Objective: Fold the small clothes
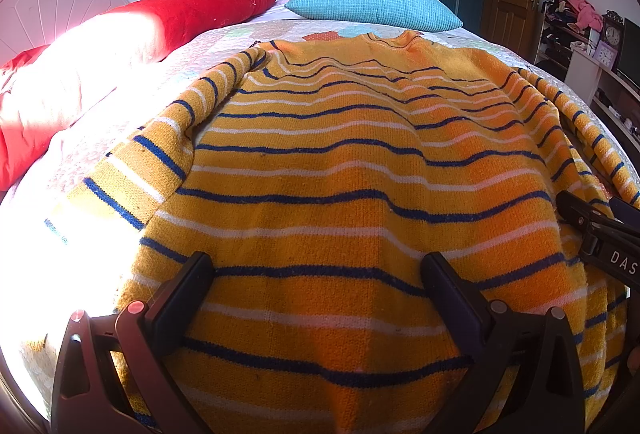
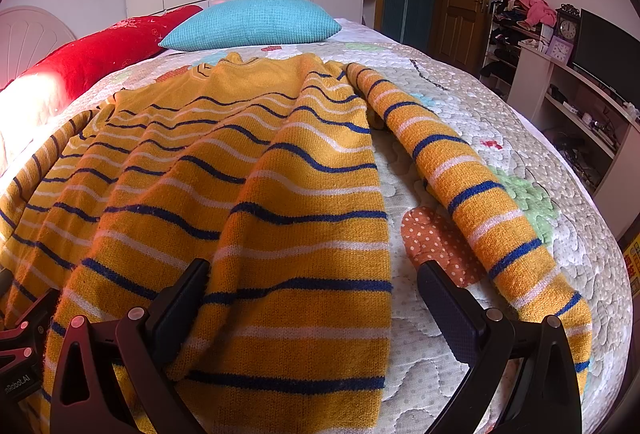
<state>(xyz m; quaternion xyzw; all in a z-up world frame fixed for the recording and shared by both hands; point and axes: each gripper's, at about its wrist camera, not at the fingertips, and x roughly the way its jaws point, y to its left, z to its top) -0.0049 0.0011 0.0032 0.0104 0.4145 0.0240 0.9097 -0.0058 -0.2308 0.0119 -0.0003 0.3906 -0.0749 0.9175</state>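
A teal pillow (image 1: 374, 5) and a red blanket (image 1: 192, 13) lay at the far end of the bed (image 2: 500, 137), beyond the collar; a desk with a clock (image 2: 567, 29) stood off to the right. The striped sweater (image 1: 340, 169) lay spread flat on the quilt, its long axis running away from the cameras, hem nearest and neckline pointing toward the pillow. Its right sleeve (image 2: 472, 185) stretched alongside the body, apart from it, bare quilt between. The left claw (image 1: 318, 276) stood wide over the hem, gripping nothing. The right claw (image 2: 314, 282) also gaped wide, straddling the sweater's right edge.
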